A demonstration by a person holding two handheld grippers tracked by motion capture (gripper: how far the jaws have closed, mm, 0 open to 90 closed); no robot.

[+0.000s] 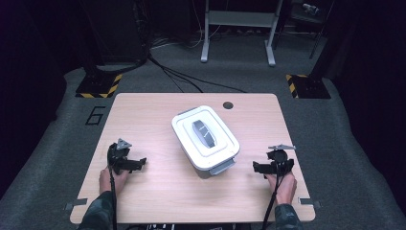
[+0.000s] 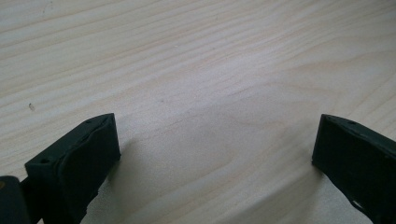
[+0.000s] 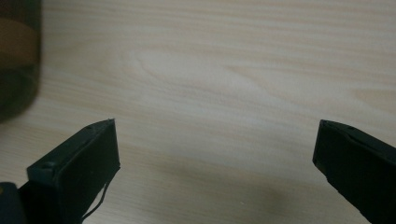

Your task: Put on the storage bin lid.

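Note:
A white lidded box (image 1: 206,138) with a grey handle on top and grey side latches sits in the middle of the wooden table (image 1: 158,191), turned at an angle. My left gripper (image 1: 142,163) rests on the table to the box's left, held by a hand, pointing right. My right gripper (image 1: 255,167) rests to the box's right, pointing left. In the left gripper view the jaws (image 2: 215,149) stand wide apart over bare wood. In the right gripper view my gripper (image 3: 215,149) is equally open with nothing between its fingers.
A round cable hole (image 1: 228,105) lies near the table's far edge. Metal clips (image 1: 75,205) sit at the front corners. Beyond the table are floor cables, a grey stand (image 1: 239,28) and yellow-black striped plates (image 1: 98,86). A blurred dark shape (image 3: 16,56) fills the right gripper view's upper left.

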